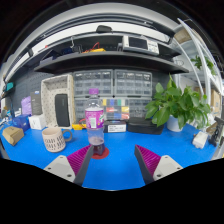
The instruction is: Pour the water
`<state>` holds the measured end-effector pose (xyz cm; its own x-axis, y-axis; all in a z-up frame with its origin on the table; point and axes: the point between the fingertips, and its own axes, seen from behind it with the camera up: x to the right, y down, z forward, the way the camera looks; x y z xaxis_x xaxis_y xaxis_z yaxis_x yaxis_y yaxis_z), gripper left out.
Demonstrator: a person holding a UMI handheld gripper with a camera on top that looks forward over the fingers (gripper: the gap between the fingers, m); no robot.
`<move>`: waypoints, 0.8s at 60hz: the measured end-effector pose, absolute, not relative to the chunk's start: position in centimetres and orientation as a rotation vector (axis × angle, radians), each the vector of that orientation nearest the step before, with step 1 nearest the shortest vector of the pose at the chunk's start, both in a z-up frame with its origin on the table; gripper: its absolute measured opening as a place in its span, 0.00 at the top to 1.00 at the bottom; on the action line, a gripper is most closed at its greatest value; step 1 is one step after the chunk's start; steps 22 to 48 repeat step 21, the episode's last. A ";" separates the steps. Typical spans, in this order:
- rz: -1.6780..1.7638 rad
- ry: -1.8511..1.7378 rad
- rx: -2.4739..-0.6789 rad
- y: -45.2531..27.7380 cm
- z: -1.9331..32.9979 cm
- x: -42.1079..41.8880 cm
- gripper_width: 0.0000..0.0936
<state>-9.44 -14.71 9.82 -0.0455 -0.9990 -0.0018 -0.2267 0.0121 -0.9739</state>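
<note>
1. Hovering over the blue table (115,170), the gripper (113,160) has its magenta-padded fingers (78,160) spread wide apart, gripping nothing.
2. Just ahead, slightly toward the left finger, a clear water bottle (95,119) with a pink label stands upright on a dark coaster (98,151).
3. Left of the bottle sits a woven basket (54,139).
4. Beyond the right finger, a leafy potted plant (178,104) stands well apart from the bottle.

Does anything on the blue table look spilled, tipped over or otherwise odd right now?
Nothing stands out. The bottle stands upright on the blue table, cap on, ahead of the open gripper. The small basket and potted plant sit upright too, and no water shows on the table.
</note>
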 end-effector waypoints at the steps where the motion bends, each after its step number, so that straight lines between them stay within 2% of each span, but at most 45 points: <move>1: -1.127 1.414 -1.348 -14.8 9.9 -9.6 0.08; 21: -1.152 1.422 -1.274 -16.4 12.3 -11.5 0.09; 48: -1.152 1.422 -1.274 -16.4 12.3 -11.5 0.09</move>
